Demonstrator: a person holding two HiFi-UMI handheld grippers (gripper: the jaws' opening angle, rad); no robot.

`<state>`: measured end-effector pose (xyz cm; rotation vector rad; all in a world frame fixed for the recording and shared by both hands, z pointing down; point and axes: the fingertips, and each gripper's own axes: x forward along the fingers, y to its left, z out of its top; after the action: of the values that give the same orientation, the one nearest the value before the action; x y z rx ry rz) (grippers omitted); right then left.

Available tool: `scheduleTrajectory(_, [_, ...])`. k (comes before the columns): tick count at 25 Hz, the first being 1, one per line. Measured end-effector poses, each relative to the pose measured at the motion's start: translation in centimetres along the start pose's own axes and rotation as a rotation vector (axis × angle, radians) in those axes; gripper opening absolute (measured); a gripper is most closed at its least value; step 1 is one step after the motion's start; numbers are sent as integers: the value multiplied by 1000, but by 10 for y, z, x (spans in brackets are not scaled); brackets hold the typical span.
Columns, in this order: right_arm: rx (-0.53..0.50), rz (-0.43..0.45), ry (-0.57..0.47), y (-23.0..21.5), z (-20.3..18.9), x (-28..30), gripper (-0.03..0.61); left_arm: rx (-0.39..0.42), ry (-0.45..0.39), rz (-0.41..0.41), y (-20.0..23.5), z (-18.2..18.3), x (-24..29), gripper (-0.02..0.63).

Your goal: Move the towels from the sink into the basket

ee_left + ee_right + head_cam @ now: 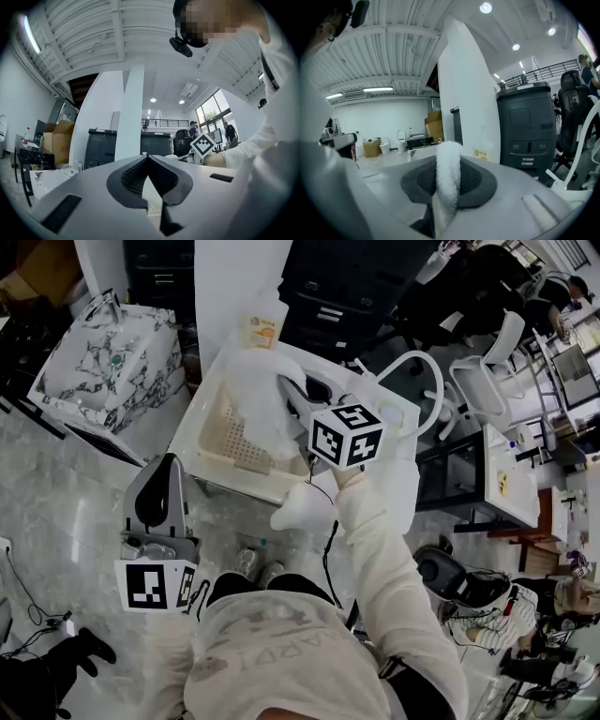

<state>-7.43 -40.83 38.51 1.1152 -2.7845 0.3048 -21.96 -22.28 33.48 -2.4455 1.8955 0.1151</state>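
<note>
A white towel [260, 395] hangs bunched above the white basket [208, 461], which has a perforated beige bottom. My right gripper [293, 392] is shut on the towel, whose fluffy fold [448, 176] stands up between the jaws. The marbled sink [108, 371] lies to the left of the basket, a little apart from it. My left gripper [166, 465] is held low and to the left, in front of the basket. Its jaws point upward and are shut, the tips [148, 158] touching with nothing between them.
Black cabinets [366, 287] stand behind the basket, with a white chair [417, 395] and desks to the right. An orange-labelled pack [263, 330] sits at the basket's far edge. Bottles [255, 564] and cables [37, 629] lie on the glossy floor.
</note>
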Motion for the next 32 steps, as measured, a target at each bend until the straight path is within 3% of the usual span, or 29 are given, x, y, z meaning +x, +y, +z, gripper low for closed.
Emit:
scheduleTrajectory(21, [-2,13,243,2,-81,35,86,-17,11,33,17,-9,-1,5])
scheduleTrajectory(32, [15,43,429,11,-120,45,91,-20,14,41,23,-12,-1,5])
